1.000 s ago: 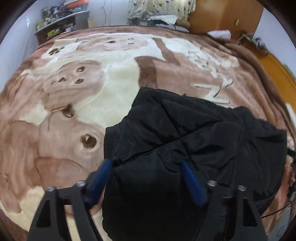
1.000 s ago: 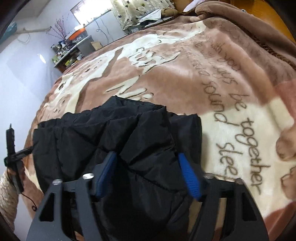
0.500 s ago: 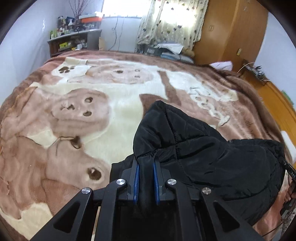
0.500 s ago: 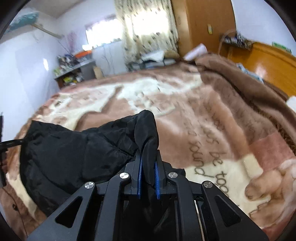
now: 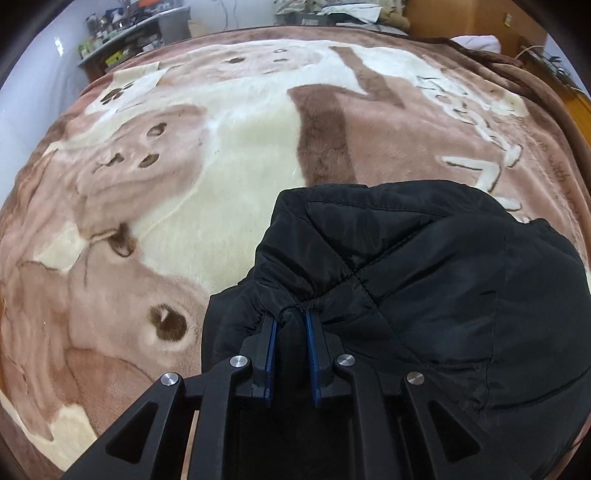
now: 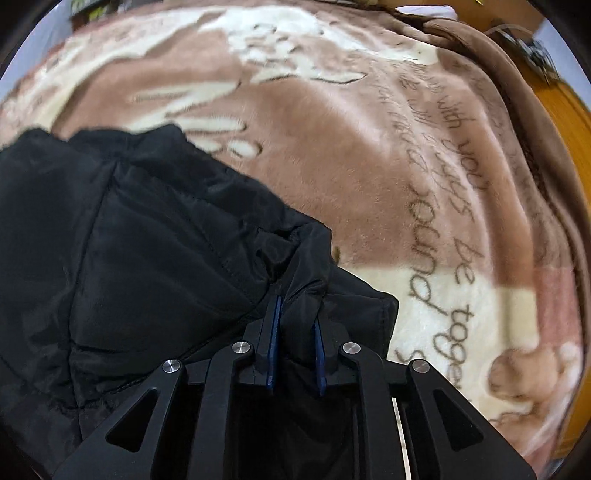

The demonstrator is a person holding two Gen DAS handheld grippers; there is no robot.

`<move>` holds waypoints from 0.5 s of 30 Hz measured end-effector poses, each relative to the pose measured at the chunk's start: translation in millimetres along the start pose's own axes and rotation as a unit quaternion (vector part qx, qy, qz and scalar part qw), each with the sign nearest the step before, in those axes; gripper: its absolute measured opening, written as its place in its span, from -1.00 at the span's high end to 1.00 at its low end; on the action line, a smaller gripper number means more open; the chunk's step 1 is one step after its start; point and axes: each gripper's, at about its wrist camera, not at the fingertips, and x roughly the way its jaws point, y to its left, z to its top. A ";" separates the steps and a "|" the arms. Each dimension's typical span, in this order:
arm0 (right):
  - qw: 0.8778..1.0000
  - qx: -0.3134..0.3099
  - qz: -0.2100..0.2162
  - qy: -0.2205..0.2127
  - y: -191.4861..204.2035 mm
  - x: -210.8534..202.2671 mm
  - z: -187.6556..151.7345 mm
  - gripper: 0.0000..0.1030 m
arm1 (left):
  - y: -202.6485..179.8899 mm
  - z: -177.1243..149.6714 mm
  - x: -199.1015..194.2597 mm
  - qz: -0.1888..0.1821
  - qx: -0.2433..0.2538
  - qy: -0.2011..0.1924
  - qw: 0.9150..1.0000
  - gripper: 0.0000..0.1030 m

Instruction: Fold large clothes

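A black padded jacket [image 5: 424, 280] lies bunched on a brown and cream blanket [image 5: 229, 173] that covers a bed. My left gripper [image 5: 290, 321] is shut on a gathered hem of the jacket at its left side. In the right wrist view the jacket [image 6: 140, 251] fills the left half. My right gripper [image 6: 297, 310] is shut on a fold of the jacket at its right edge. Both pinched folds rise above the rest of the jacket.
The blanket [image 6: 424, 177] bears brown lettering on the right. A shelf with clutter [image 5: 122, 33] stands beyond the bed at the back left. A wooden board [image 6: 569, 122] runs along the bed's right side.
Both grippers were open over the jacket a second ago, then shut on its edges. Since then both views have tilted downward, with the pinched jacket folds carried forward over the rest.
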 end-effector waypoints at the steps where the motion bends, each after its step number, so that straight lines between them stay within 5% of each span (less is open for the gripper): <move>1: 1.000 -0.010 -0.008 0.007 7.8 -1.9 1.7 0.67 | -2.4 -0.3 0.3 0.006 0.004 -0.001 1.000 0.70; 6: 1.000 0.015 -0.015 0.016 0.3 -10.6 9.9 0.55 | -9.0 0.0 -19.2 0.034 0.015 -0.023 0.999 0.60; 9: 0.994 0.092 0.009 -0.061 -21.1 -52.6 2.9 0.38 | 4.0 -0.1 -40.6 0.009 0.001 -0.033 0.999 0.38; 11: 0.987 0.129 0.032 -0.089 -31.8 -74.2 -5.8 0.07 | 12.7 -1.6 -56.4 -0.010 -0.011 -0.046 0.999 0.20; 15: 0.976 0.125 0.030 -0.175 -26.7 -131.0 -38.6 0.06 | 30.1 -23.9 -110.4 -0.036 -0.063 -0.110 0.991 -0.17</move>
